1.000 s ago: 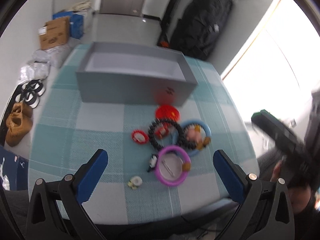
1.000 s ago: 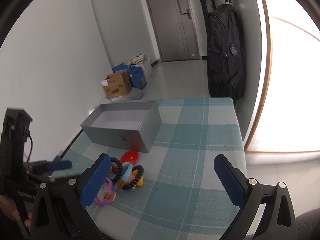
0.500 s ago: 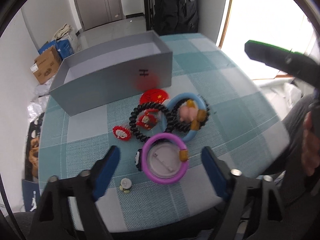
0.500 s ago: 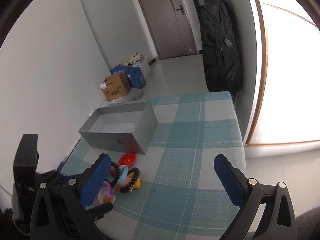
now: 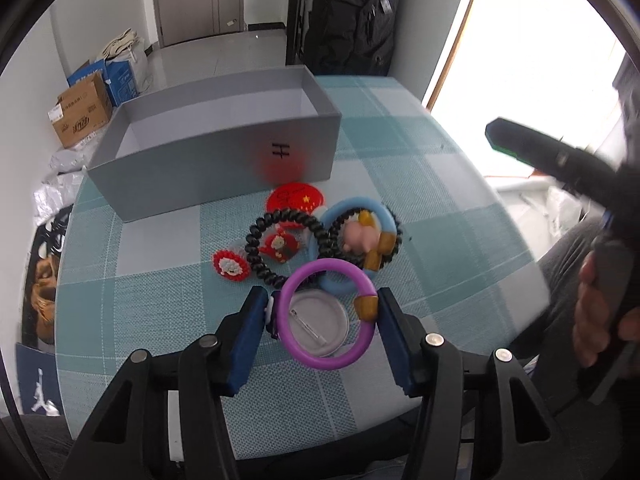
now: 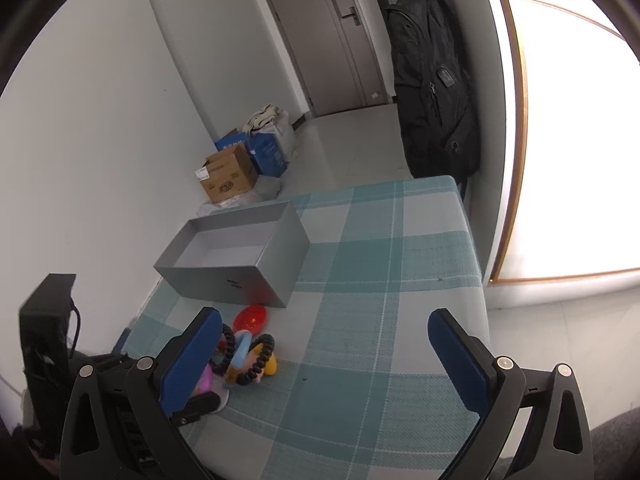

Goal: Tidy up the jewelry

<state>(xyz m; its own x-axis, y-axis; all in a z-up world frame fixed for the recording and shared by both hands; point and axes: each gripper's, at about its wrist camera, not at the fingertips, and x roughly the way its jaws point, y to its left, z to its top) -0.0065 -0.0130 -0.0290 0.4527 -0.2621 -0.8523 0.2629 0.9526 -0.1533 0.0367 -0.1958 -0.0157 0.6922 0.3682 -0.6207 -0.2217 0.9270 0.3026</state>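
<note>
Since the earlier frames the left gripper (image 5: pixel 325 322) had dropped onto the pile and narrowed its jaws around the purple ring (image 5: pixel 327 314); the right gripper (image 6: pixel 324 354) barely shifted. The left pads straddled the ring, touching or nearly touching its sides, so the grasp looked about to complete; contact was hard to confirm. The ring lay on the checked tablecloth (image 5: pixel 160 300) over a clear round pin badge (image 5: pixel 318 328), just in front of the blue ring (image 5: pixel 352 244) and black coil band (image 5: pixel 288 248). Step in hand: picking the first piece. Next, probably finish closing without pinching the badge, lift, and carry it to the grey box (image 5: pixel 216 152).

The right view showed its own jaws spread wide and empty, plus the box interior bare; the left view alone showed the grasp.
</note>
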